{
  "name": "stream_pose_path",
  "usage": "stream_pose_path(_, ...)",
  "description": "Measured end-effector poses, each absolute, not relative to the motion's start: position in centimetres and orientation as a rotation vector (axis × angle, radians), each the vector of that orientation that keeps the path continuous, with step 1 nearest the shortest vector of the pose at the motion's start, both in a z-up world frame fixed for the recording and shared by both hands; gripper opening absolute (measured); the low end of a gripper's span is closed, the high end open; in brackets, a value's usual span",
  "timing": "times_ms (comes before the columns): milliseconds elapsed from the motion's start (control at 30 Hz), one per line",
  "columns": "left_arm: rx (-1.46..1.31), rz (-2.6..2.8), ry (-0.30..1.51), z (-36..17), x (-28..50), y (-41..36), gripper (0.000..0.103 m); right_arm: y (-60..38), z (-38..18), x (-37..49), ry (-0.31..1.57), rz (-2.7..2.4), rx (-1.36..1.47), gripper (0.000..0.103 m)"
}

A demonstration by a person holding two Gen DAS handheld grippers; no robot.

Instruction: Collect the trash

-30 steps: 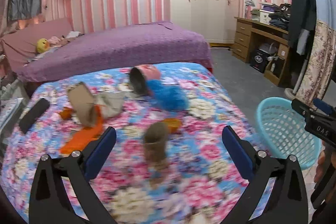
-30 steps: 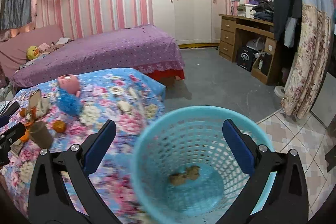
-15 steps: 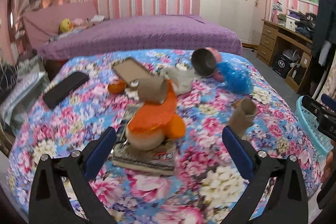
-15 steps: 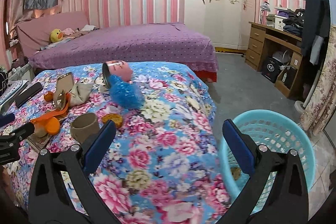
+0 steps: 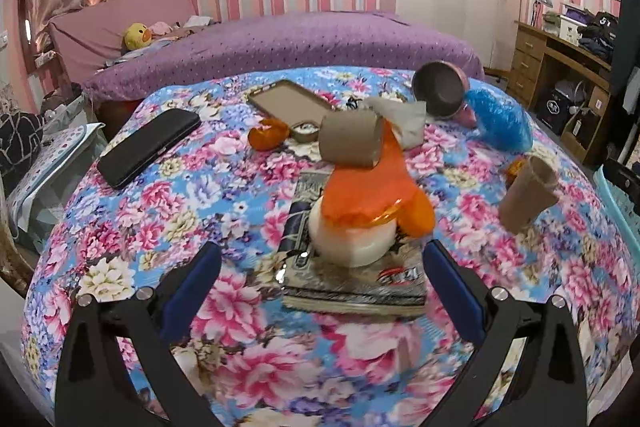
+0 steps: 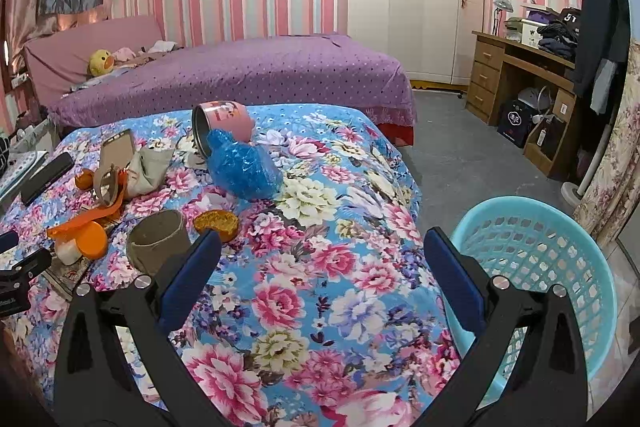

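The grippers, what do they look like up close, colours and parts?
Both look alike. The left gripper and the right gripper each have a black angular frame with cut-out slots, silver round bolt heads at the joints, and two flat fingers faced with blue pads. No cables or sleeves show.

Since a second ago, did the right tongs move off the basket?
Yes. The right tongs swung left: the blue basket, earlier centred between the fingers, now sits at the right edge, and floral bedspread fills the gap.

Your basket (image 6: 536, 267) is half hidden behind the right finger (image 6: 452, 279); in the left view only its rim (image 5: 616, 199) shows at the edge
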State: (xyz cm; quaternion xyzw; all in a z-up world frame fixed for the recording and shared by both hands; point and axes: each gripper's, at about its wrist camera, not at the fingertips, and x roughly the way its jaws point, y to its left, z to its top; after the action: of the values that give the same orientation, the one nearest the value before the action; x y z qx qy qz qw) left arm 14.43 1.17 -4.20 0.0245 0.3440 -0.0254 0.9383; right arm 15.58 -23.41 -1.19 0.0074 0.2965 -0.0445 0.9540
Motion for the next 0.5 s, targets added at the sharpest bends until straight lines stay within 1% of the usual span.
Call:
stream_pose_path(233, 0.078, -0.056, 0.742, -5.2, 14.6, 2.0, 0.099, -23.0, -1.7, 15.9, 0.615, -0.093, 0.0, 0.099)
stream_pose_path(367, 0.038, -0.061, 0.794, -5.9, 15.4, 2.5, 0.099, -23.0, -2.0, 16.2, 0.623, -0.092, 0.006, 0.099)
stream_pose_path(500, 0.023, -0.063, 0.793, -6.0, 15.7, 2.7, 0.098, -23.0, -2.3, 16.5, 0.634, -0.089, -0.002, 0.099)
